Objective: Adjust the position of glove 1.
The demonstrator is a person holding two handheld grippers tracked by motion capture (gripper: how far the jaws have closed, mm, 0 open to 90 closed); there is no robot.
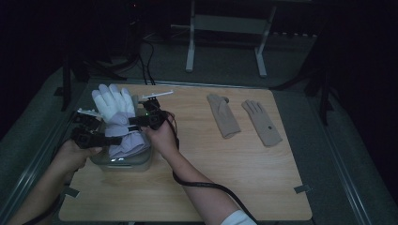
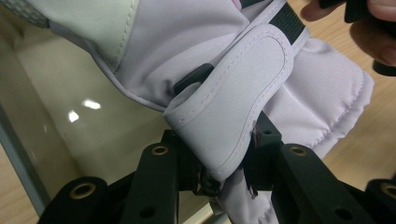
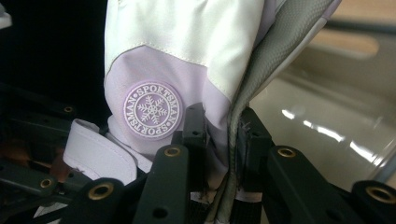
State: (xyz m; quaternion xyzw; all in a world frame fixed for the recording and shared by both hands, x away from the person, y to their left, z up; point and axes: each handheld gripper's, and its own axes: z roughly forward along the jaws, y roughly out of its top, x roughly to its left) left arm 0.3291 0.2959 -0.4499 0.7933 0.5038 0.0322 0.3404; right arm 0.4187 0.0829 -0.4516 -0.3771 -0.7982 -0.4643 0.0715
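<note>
Left gripper is clamped on the wrist strap of a padded white and lilac ski glove; right gripper is pinched on the same glove's edge beside its round snowflake badge. Both hold firm, cloth squeezed flat between the pads. Glove sits at about 9 o'clock on the wooden table, cuff down in or just over a clear plastic box, fingers pointing to 12 o'clock. Cannot tell whether a second glove lies beneath it. Two thin beige gloves lie flat at 2 o'clock, well apart. Handling, as judged: light, soft, bulky; quilted filling will spring back and resist packing into the box. Smooth shell looks slippery, so a pinch on bare fabric may slide. Best holds are stitched, stiffer parts: strap, cuff hem, seam by the grey palm fabric. Not fragile; a firm squeeze is safe.
</note>
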